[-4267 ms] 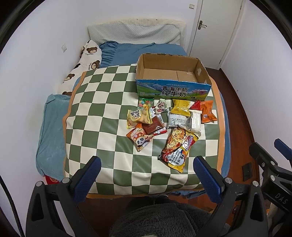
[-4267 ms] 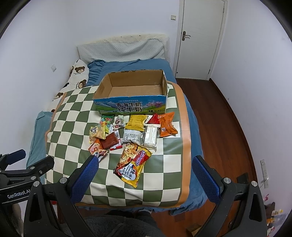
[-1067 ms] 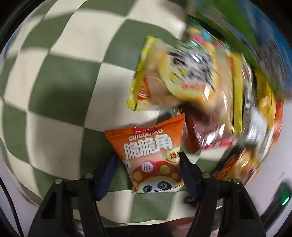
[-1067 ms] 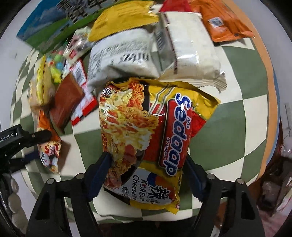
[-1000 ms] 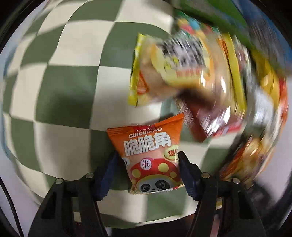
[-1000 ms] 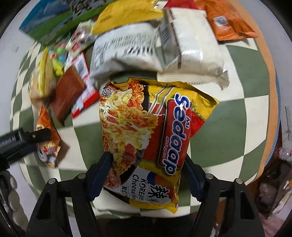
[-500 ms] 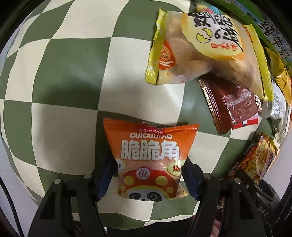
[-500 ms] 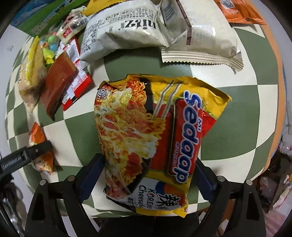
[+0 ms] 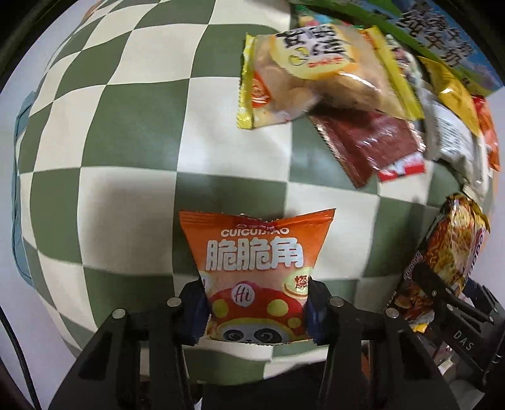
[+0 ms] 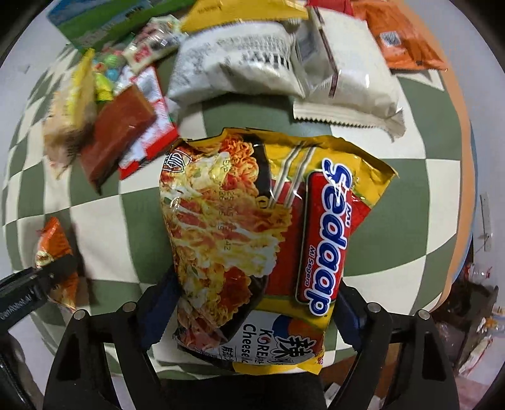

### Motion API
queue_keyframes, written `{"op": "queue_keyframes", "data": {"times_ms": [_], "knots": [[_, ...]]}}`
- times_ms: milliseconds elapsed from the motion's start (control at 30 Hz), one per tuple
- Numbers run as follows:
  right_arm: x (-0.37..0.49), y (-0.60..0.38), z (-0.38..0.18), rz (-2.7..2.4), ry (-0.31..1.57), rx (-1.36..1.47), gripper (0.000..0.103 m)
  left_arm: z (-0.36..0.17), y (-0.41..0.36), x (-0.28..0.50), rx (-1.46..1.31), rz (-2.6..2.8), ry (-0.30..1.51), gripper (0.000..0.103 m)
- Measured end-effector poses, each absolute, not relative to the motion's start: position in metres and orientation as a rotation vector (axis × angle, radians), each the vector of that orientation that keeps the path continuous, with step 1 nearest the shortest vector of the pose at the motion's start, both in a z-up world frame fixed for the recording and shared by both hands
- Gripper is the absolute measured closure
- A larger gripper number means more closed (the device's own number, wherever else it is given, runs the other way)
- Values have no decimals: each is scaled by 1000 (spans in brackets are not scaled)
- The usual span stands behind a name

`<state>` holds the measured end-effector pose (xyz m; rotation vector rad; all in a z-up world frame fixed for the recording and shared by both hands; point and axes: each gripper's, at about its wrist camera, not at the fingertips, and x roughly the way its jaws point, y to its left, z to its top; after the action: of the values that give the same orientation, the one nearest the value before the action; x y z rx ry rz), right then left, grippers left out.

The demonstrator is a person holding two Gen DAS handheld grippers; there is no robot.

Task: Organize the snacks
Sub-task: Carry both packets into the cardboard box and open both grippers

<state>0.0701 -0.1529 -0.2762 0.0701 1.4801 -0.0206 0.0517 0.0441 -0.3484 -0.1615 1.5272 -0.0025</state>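
On the checked mat [image 9: 132, 151], near its front edge, the left gripper [image 9: 254, 310] pointed down over the orange bag [image 9: 255, 261], its two blue pads pressed against the bag's lower sides and pinching it. The bag's printed upper half stood clear beyond the pads, with the panda face low between them. Farther up the mat lay a yellow-edged bag [image 9: 318, 72], tilted, with a brown packet [image 9: 369, 142] just beside and partly under it.

To the right, the right gripper [image 10: 252, 310] pointed down over the noodle pack [image 10: 252, 227], which lay lengthwise between its blue pads [image 10: 157, 312], its lower end reaching toward the camera past them. The jaws were closing, one pad at each long side of the pack; whether they already pressed on it could not be told, and the pack still looked flat on the mat. Beyond the pack's far end lay two white bags [image 10: 240, 60] side by side, overlapping, and an orange packet [image 10: 404, 44] near the mat's right edge. A printed box [image 10: 104, 19] stood at the far side behind the heap. In the right wrist view the orange bag showed at the left, held by the other gripper, well apart from the noodle pack.
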Motion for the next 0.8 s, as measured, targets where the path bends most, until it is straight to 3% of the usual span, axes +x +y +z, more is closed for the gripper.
{"op": "queue_keyframes", "data": {"times_ms": [200,400,633,800], "knots": [[59,-160,-249,86,1437,106,15,-319,31,30,-173,-45,1465,58],[81,-175,-206,201,1381,165,15,-252,19,34,-237,-102,1330,58],[164,-192,-122,285,1277,178,15,-125,1,142,-260,-169,1223,58],[247,-203,-86,302,1204,124,15,-100,-17,236,-255,-160,1198,58]]}}
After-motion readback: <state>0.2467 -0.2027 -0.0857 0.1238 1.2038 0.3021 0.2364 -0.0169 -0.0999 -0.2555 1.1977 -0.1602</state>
